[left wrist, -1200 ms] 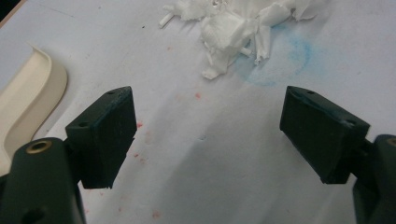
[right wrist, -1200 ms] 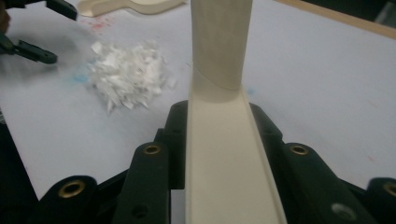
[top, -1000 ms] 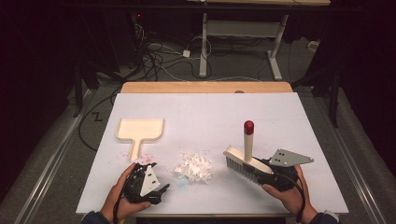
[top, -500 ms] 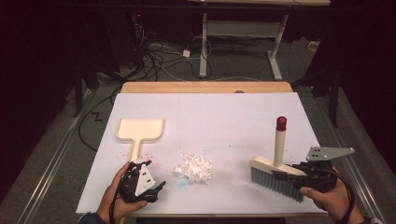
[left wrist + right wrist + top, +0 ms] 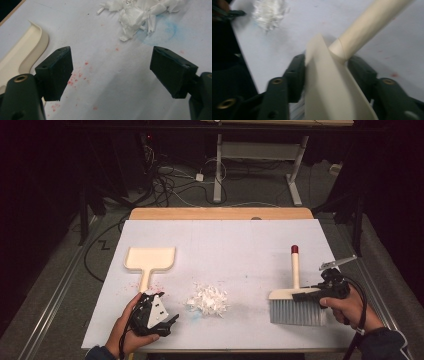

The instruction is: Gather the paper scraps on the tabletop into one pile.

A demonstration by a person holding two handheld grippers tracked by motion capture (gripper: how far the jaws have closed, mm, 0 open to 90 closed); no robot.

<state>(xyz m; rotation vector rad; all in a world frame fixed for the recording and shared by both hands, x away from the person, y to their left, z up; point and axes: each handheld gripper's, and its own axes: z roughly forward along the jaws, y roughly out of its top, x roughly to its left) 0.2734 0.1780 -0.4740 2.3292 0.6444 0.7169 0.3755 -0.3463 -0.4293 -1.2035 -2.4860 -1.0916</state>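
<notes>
A cream brush (image 5: pixel 295 295) with a red-tipped handle lies at the table's right front, bristles toward me. My right gripper (image 5: pixel 306 295) is at its head. In the right gripper view the brush head (image 5: pixel 332 92) sits between the jaws of that gripper (image 5: pixel 328 63). The jaws have just been opening and stand wider than the head. A cream dustpan (image 5: pixel 150 259) lies at the left, with its edge (image 5: pixel 22 55) showing in the left gripper view. White paper scraps (image 5: pixel 207 299) (image 5: pixel 140 15) are piled in the middle. My left gripper (image 5: pixel 166 309) (image 5: pixel 111 72) rests open and empty just in front of the dustpan.
The white table top (image 5: pixel 225 245) carries faint red specks (image 5: pixel 75 77) and a blue smudge (image 5: pixel 165 30) near the scraps. A wooden strip (image 5: pixel 220 213) borders the far edge. Cables and desk legs lie on the floor beyond.
My right hand has carried the brush to the right, away from the paper scraps, and its jaws have widened around the brush head. The left hand stayed put.
</notes>
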